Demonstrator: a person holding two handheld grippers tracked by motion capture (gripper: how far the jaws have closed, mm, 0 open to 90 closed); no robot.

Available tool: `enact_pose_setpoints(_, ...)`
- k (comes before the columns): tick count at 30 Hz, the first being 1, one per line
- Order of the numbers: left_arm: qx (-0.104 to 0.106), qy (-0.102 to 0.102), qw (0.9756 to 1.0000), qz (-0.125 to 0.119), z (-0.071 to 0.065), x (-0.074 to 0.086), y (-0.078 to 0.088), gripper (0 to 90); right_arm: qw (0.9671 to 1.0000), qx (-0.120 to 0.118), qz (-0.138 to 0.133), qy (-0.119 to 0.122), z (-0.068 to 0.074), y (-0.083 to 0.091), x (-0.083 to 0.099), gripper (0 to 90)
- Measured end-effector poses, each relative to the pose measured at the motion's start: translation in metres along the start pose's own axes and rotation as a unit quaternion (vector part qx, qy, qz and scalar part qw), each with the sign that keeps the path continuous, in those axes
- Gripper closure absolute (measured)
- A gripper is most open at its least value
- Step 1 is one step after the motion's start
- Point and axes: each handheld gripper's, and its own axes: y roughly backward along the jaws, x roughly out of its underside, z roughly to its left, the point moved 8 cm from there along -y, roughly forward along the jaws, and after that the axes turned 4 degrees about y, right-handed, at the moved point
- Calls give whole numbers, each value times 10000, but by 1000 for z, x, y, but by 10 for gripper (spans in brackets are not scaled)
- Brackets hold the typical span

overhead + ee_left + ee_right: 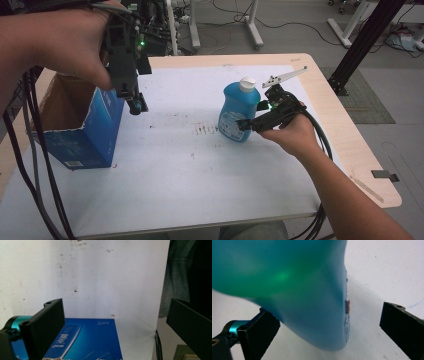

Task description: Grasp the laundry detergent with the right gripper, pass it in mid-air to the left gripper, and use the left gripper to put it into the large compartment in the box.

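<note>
A white sheet, scuffed and speckled near its middle, covers a pale wooden desk (350, 150) in a workshop with cables and frame legs on the floor beyond. The blue bottle (239, 112) with its white cap stands upright right of centre on the sheet. The right tool (250, 124) is at the bottle's lower body, its jaws spread wide with the curved blue wall (312, 302) between them; one jaw sits close against it, the other stands off, so nothing is gripped yet. The bottle looks like smooth, slightly yielding plastic, probably slick and weighty if full, and its rounded flanks may let flat jaws slide. A hold across the narrower waist or just under the shoulder seems safer than the bulging base. The left tool (134, 102) hangs with jaws wide over the open blue carton (95, 135) at the left of the desk.
</note>
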Motion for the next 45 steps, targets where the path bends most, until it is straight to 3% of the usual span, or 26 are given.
enact_pose_setpoints(14, 2, 21, 10000, 24, 2, 4, -1, 18, 9985, 174, -508, -97, 2, -15, -1, 36)
enact_pose_setpoints(24, 13, 38, 10000, 28, 1, 5, -4, 18, 9953, 336, -897, -148, 3, -20, -2, 64)
enact_pose_setpoints(28, 6, 43, 10000, 24, 1, 6, -3, 18, 9944, 369, -986, -90, 4, -19, -1, 153)
enact_pose_setpoints(39, 14, 55, 10000, 31, 2, 7, -4, 18, 9929, 468, -1097, -30, 5, -21, -1, 180)
enact_pose_setpoints(41, 16, 59, 10000, 36, 2, 8, -4, 18, 9926, 437, -1135, -11, 6, -21, 0, 235)
enact_pose_setpoints(45, 7, 103, 9999, 44, 3, 9, -4, 18, 9920, 466, -1176, 29, 6, -21, 0, 242)
